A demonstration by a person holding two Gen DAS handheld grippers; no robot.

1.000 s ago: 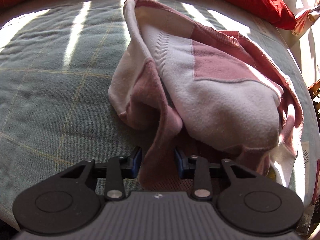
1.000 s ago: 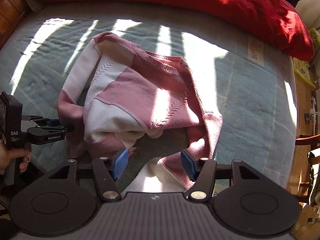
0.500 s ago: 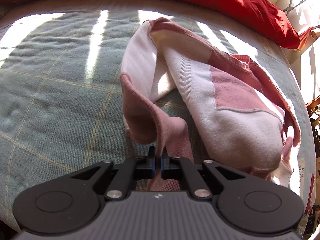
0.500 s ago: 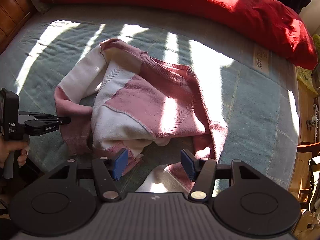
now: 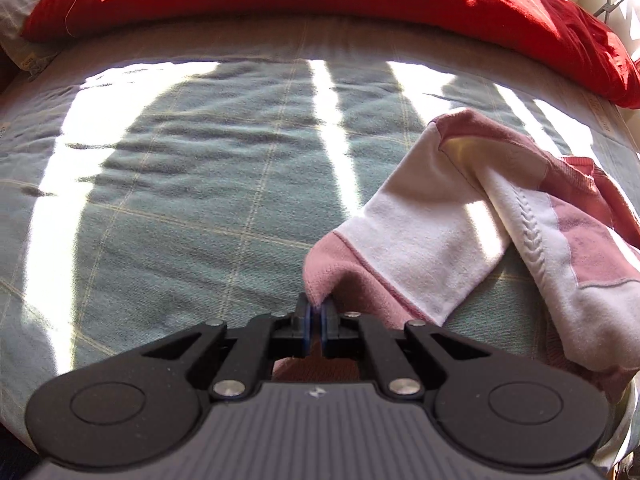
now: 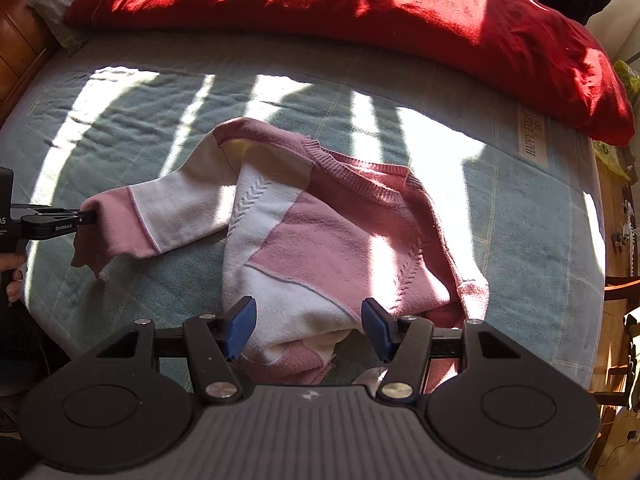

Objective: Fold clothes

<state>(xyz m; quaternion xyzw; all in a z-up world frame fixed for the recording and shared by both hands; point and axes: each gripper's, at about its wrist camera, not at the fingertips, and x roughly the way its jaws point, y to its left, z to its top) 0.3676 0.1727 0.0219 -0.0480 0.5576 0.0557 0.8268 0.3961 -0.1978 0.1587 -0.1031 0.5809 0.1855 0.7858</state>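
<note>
A pink and white knit sweater (image 6: 320, 236) lies rumpled on the green bedspread (image 6: 120, 128). Its left sleeve (image 5: 408, 236) is stretched out sideways, away from the body. My left gripper (image 5: 315, 312) is shut on the pink cuff (image 6: 108, 224) of that sleeve and holds it just above the bed; in the right wrist view that gripper (image 6: 90, 217) comes in from the left edge. My right gripper (image 6: 308, 326) hangs open above the sweater's bunched lower hem, with nothing pinched between its blue pads (image 6: 240, 326).
A long red pillow (image 6: 360, 20) lies across the far side of the bed. A wooden bed frame (image 6: 16, 44) runs along the left, and a wooden floor with furniture (image 6: 620, 320) is on the right. A hand (image 6: 14, 276) grips the left tool's handle.
My left gripper closed on the sleeve cuff and pulled it out to the left, unrolling the sleeve from the heap. My right gripper drifted a little over the hem and stayed open.
</note>
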